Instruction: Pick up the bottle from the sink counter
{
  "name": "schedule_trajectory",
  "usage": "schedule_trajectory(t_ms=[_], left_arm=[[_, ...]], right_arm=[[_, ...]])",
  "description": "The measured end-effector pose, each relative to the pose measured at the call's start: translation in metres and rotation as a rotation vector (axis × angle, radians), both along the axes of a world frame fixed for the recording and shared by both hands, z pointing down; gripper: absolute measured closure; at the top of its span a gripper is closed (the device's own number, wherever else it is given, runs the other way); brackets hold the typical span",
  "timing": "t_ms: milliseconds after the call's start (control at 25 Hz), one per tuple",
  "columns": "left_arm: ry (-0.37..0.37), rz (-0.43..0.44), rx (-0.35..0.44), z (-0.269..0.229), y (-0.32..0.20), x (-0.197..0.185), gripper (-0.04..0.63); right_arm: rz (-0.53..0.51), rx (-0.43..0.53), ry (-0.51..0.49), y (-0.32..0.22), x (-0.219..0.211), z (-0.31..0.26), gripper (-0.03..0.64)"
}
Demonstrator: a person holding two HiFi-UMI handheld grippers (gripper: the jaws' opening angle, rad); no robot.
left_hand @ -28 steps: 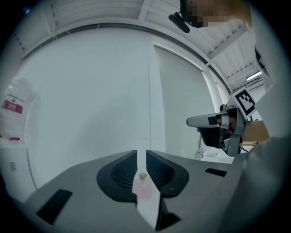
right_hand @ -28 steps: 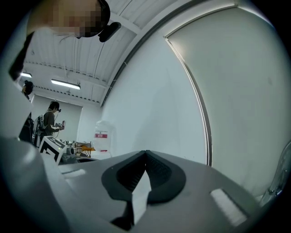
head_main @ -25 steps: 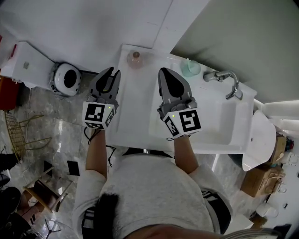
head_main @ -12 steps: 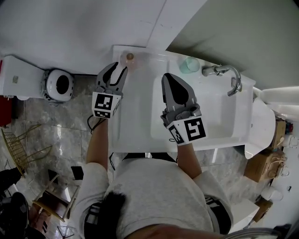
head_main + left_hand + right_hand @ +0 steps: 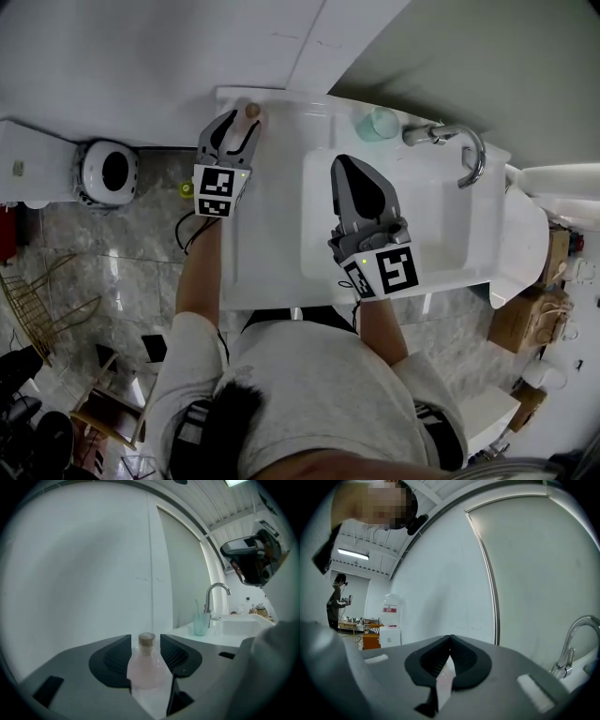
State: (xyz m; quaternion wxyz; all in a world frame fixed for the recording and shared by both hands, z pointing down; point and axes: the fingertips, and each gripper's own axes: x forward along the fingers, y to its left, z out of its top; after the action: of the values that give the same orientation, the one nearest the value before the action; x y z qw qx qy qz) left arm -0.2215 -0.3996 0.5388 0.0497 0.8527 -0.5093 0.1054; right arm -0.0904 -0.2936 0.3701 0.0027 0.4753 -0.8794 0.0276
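We see the pink bottle (image 5: 146, 670) upright on the far left corner of the counter (image 5: 272, 225), by the wall. It stands between the jaws of our left gripper (image 5: 236, 131), which have just been opening and now stand wide, not pressing it. Our right gripper (image 5: 349, 169) hovers over the basin (image 5: 436, 230), jaws together and empty, with a cup (image 5: 378, 123) and tap (image 5: 466, 159) beyond

Wall (image 5: 70, 573) close behind bottle (image 5: 146, 667); bare counter (image 5: 272, 216) between it and cup (image 5: 201, 623)
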Motion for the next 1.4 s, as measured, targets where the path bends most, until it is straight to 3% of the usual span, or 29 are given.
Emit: schedule_trajectory(t_ms=[840,1400], left_arm=[[-0.099,-0.087,-0.025,0.019,-0.041,0.021,0.436],[-0.032,-0.103,-0.045,0.01,-0.032,0.014,0.459]], right_arm=[[0.046,-0.022,0.024,-0.01,0.022,0.011,0.606],[0.04,-0.019,0.009,-0.008,0.027,0.009,0.606]])
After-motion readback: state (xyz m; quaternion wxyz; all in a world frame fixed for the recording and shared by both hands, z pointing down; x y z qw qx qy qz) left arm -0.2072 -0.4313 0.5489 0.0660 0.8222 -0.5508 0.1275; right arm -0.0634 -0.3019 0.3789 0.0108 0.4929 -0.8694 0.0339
